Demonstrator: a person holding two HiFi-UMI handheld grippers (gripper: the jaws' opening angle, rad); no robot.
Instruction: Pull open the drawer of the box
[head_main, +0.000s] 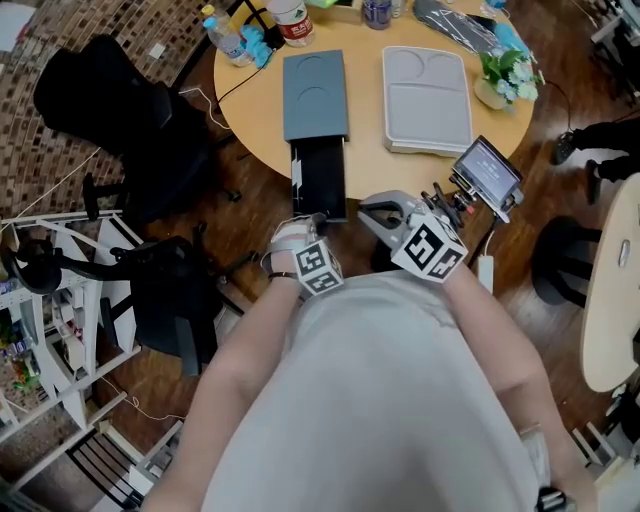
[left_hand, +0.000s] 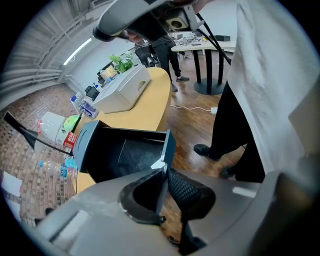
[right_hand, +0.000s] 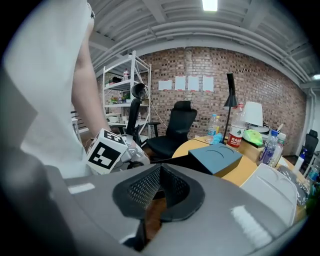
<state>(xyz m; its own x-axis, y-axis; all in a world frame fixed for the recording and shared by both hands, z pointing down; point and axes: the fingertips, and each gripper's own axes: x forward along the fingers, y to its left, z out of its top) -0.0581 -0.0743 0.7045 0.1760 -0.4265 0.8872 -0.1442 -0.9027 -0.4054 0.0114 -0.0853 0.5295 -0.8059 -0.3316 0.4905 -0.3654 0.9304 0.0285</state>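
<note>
head view has the drawer (head_main: 320, 180) standing well out of the box (head_main: 315, 95), past the edge of the bench (head_main: 370, 160), with its long axis pointing straight at the person. the left hand-held gripper (head_main: 303, 225) is at the drawer's near end, clenched on its front wall, so any further pull would run along that axis toward the body. the right hand-held gripper (head_main: 372, 212) hangs just beside the drawer, jaws together on nothing.

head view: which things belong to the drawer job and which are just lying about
Job: blue-grey box; its black pulled-out drawer; left tool clamped on its front.
Lying about: light grey compartment tray; white-potted green plant; clear plastic water bottle.
</note>
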